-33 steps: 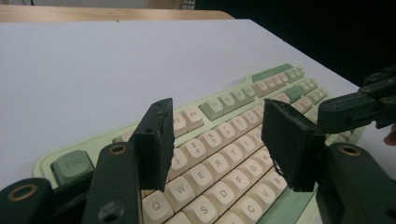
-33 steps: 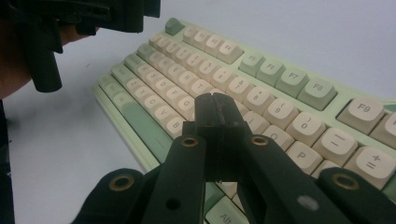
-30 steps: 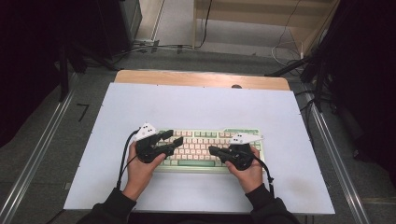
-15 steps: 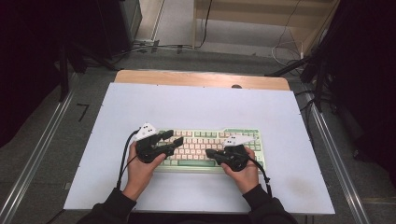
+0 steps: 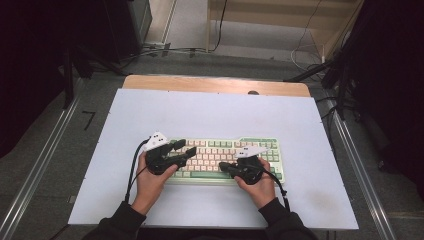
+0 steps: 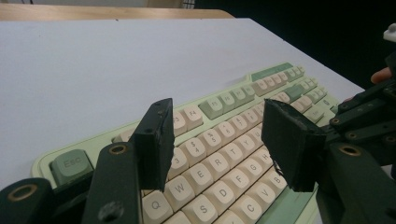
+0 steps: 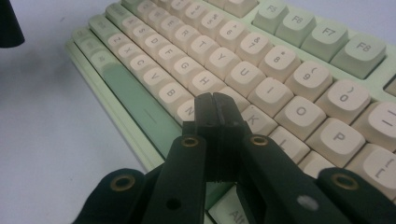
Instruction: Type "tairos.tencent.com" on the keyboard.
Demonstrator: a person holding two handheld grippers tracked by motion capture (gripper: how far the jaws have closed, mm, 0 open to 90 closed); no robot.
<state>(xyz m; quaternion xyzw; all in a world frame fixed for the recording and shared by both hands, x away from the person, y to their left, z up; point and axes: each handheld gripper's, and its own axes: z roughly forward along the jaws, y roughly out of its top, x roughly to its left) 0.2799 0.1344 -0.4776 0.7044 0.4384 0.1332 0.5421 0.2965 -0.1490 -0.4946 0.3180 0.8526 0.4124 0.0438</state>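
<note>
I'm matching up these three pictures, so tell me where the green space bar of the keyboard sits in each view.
High view: space bar on the keyboard's near edge, between the hands.
Left gripper view: can't make it out.
Right gripper view: space bar left of centre, running down to the shut jaws.
Shared landmark: the T key.

White tabletop here, wooden strip along its far edge. One keyboard lies flat on it (pale green, cream keys), toward the near side.
</note>
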